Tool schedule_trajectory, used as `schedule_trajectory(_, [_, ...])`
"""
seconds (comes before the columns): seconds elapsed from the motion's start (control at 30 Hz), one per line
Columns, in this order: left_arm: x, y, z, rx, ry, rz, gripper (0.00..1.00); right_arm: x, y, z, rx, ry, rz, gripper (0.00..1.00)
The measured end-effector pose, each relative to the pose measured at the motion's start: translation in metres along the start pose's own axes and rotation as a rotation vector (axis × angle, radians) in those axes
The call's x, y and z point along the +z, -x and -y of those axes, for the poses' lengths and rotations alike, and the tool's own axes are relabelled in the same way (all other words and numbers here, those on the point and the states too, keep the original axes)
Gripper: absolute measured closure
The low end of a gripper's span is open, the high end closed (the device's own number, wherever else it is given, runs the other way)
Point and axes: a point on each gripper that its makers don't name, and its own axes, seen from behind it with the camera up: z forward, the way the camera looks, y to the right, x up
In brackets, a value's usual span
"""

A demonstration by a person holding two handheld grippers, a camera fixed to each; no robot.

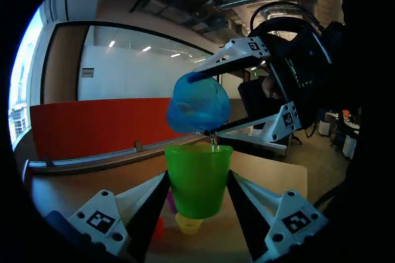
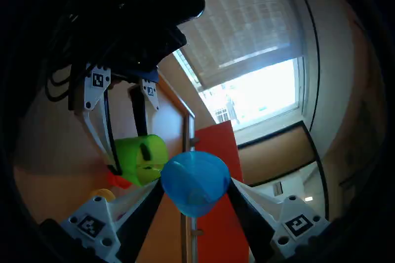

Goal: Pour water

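Observation:
A green cup [image 1: 199, 181] stands upright between the fingers of my left gripper [image 1: 198, 184], which is shut on it above the wooden table [image 1: 74, 189]. Just above it, a blue cup [image 1: 198, 104] is tipped over, and a thin stream of water [image 1: 214, 142] falls from its lip into the green cup. My right gripper [image 1: 210, 102] is shut on the blue cup. In the right gripper view the blue cup [image 2: 195, 182] sits between my right gripper's [image 2: 195, 186] fingers, with the green cup [image 2: 143, 158] and the left gripper [image 2: 129, 157] just beyond it.
Small cups lie on the table below the green cup: a yellow cup [image 1: 188, 223], a red cup [image 1: 158, 227] and a purple cup [image 1: 171, 203]. A red panel [image 1: 98, 125] runs behind the table. A bright window [image 2: 256, 93] lies beyond the blue cup.

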Motion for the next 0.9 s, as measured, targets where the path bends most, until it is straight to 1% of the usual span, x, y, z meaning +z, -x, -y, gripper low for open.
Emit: schedule_trajectory(0.9, [0.0006, 0.0021, -0.0005, -0.001, -0.001, 0.004, 0.21, 0.0040, 0.0008, 0.0039, -0.068, -0.003, 0.009, 0.09])
